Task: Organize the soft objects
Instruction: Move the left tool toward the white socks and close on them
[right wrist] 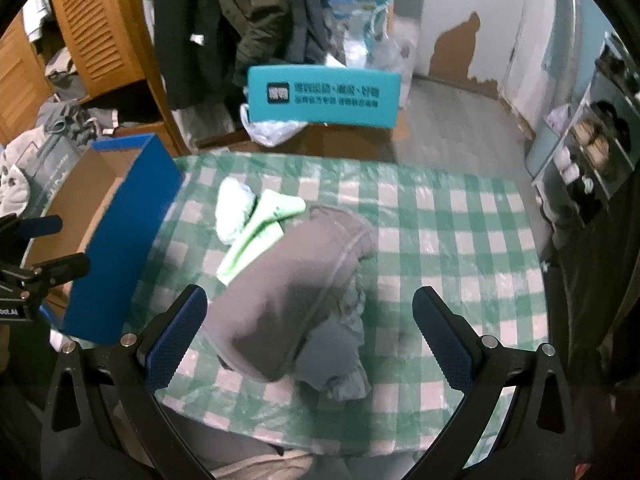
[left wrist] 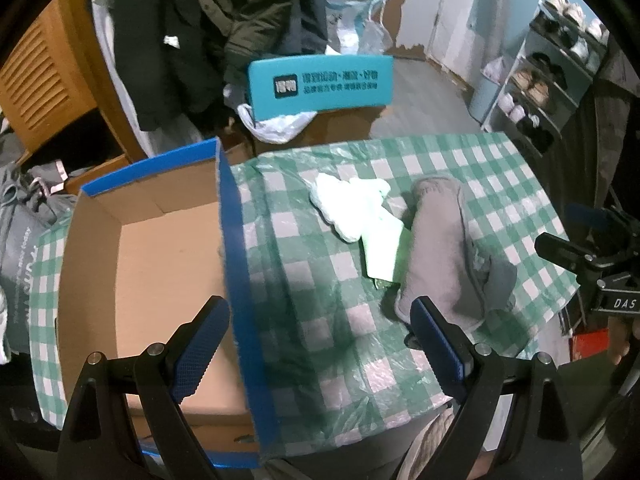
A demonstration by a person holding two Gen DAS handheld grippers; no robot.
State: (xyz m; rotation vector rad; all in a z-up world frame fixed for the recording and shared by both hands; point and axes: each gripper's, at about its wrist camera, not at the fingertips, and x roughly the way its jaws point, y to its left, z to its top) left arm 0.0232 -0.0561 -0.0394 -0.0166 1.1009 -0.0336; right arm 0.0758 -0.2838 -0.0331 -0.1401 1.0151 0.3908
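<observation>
A folded grey garment (left wrist: 440, 248) (right wrist: 288, 292) lies on the green checked tablecloth (left wrist: 320, 320) (right wrist: 460, 248). Pale green and white soft items (left wrist: 356, 208) (right wrist: 248, 220) lie beside it, partly under its far end. An open cardboard box with blue sides (left wrist: 160, 264) (right wrist: 120, 240) stands on the left; its visible inside is bare. My left gripper (left wrist: 320, 316) is open, straddling the box's right wall. My right gripper (right wrist: 310, 304) is open, hovering over the near end of the grey garment.
A teal box (left wrist: 320, 84) (right wrist: 324, 96) sits on brown cartons behind the table. Dark coats (left wrist: 224, 20) hang at the back. A shoe rack (left wrist: 548, 80) stands on the right. A wooden cabinet (right wrist: 92, 32) and clothes bags are on the left.
</observation>
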